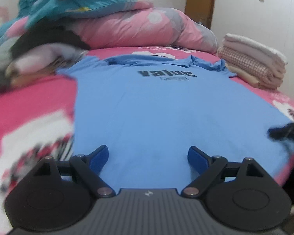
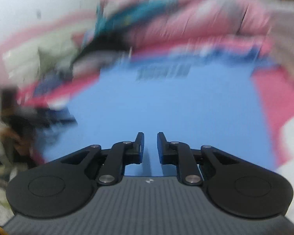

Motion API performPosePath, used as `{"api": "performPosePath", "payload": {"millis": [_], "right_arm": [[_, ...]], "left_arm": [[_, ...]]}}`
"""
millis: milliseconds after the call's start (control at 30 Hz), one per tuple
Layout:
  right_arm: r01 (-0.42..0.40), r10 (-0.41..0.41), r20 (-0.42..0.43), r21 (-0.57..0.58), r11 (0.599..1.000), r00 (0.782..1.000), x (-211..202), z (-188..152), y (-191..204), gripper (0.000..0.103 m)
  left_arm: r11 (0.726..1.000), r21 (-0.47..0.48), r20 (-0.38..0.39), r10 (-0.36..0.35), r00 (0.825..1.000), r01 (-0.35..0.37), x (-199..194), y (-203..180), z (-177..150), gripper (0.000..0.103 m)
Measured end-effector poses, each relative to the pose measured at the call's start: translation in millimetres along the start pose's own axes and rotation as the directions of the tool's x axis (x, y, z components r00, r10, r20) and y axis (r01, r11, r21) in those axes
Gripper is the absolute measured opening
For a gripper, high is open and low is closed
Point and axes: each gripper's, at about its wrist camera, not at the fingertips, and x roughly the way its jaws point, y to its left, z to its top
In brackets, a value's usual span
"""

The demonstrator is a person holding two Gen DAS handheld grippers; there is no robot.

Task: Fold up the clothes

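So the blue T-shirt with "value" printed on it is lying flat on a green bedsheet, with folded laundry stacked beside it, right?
Not quite: the bedsheet is pink, not green, as the left wrist view shows. The blue T-shirt does lie flat on it, with folded laundry stacked beside it.

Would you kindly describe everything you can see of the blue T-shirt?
The blue T-shirt is light blue, of soft knit-looking fabric, with dark "value" lettering and a small logo on the chest. It lies spread flat, print up, on the pink bedsheet, collar far from the cameras. The far right sleeve is crumpled beside the folded stack.
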Motion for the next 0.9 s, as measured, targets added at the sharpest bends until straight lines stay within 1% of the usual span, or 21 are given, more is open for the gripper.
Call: {"api": "performPosePath", "payload": {"millis": [33, 67, 133, 200, 233, 267, 333, 400, 467, 533, 567, 600, 633, 700, 733, 800, 900], "right_arm": [[-0.024, 0.024, -0.009, -0.008, 1.0, 1.0, -6, -4, 4, 0.015], [-0.047, 0.047, -0.018, -0.015, 0.999, 0.999, -12, -8, 8, 0.018], [-0.095, 0.094, -0.037, -0.029, 0.995, 0.995, -25, -16, 15, 0.021], [-0.096, 0.093, -0.058, -0.04, 0.995, 0.994, -33, -7, 16, 0.022], [-0.077, 0.075, -0.059, -0.048, 0.996, 0.995, -37, 0, 16, 0.022], [-0.055, 0.053, -0.048, -0.055, 0.997, 0.997, -40, 11, 15, 0.022], [-0.028, 0.028, -0.002, -0.054, 0.998, 1.0, -34, 45, 6, 0.022], [-0.008, 0.01, 0.046, -0.04, 0.999, 0.999, -21, 79, -8, 0.022], [0.011, -0.009, 0.094, -0.024, 1.0, 0.996, -7, 114, -21, 0.022], [0.054, -0.049, 0.101, -0.038, 0.998, 0.994, 22, 148, -36, 0.022], [0.076, -0.071, 0.096, -0.042, 0.996, 0.993, 39, 162, -45, 0.022], [0.096, -0.092, 0.081, -0.04, 0.995, 0.992, 58, 176, -53, 0.022], [0.114, -0.112, 0.054, -0.033, 0.993, 0.992, 83, 187, -64, 0.022], [0.149, -0.15, -0.008, -0.012, 0.989, 0.989, 134, 203, -89, 0.022], [0.168, -0.168, -0.037, 0.001, 0.986, 0.985, 156, 209, -99, 0.021], [0.204, -0.201, -0.088, 0.029, 0.979, 0.976, 198, 216, -123, 0.02], [0.213, -0.204, -0.135, 0.059, 0.975, 0.97, 245, 223, -152, 0.019]], "left_arm": [[1.0, -0.013, -0.008, -0.001, 1.0, 0.001, -10, 5, -2, 0.089], [1.0, -0.027, -0.013, -0.003, 1.0, 0.002, -20, 10, -2, 0.089], [0.999, -0.047, 0.004, 0.0, 1.0, 0.0, -33, 22, 11, 0.089], [0.998, -0.056, 0.035, 0.011, 0.999, -0.009, -42, 33, 31, 0.09], [0.999, -0.049, 0.055, 0.017, 0.998, -0.014, -41, 37, 45, 0.09], [0.999, -0.041, 0.075, 0.023, 0.997, -0.02, -36, 39, 60, 0.091], [0.999, -0.024, 0.101, 0.035, 0.994, -0.032, -22, 43, 90, 0.091], [0.999, 0.004, 0.098, 0.051, 0.994, -0.052, 5, 44, 120, 0.091], [0.997, 0.057, 0.095, 0.054, 0.994, -0.06, 37, 42, 145, 0.09], [0.995, 0.088, 0.07, 0.035, 0.997, -0.041, 75, 41, 167, 0.086], [0.996, 0.087, 0.043, 0.021, 0.999, -0.024, 97, 44, 176, 0.08], [0.996, 0.085, 0.017, 0.01, 1.0, -0.012, 119, 46, 184, 0.07], [0.997, 0.078, -0.008, 0.012, 1.0, -0.011, 141, 49, 191, 0.064], [0.998, 0.057, -0.053, 0.014, 0.998, -0.011, 181, 54, 201, 0.05], [0.999, 0.042, -0.073, 0.007, 0.997, -0.004, 199, 59, 206, 0.047], [1.0, 0.016, -0.1, -0.02, 0.995, 0.021, 231, 70, 212, 0.033], [0.998, -0.012, -0.129, -0.057, 0.99, 0.055, 274, 87, 221, 0.029]]}}
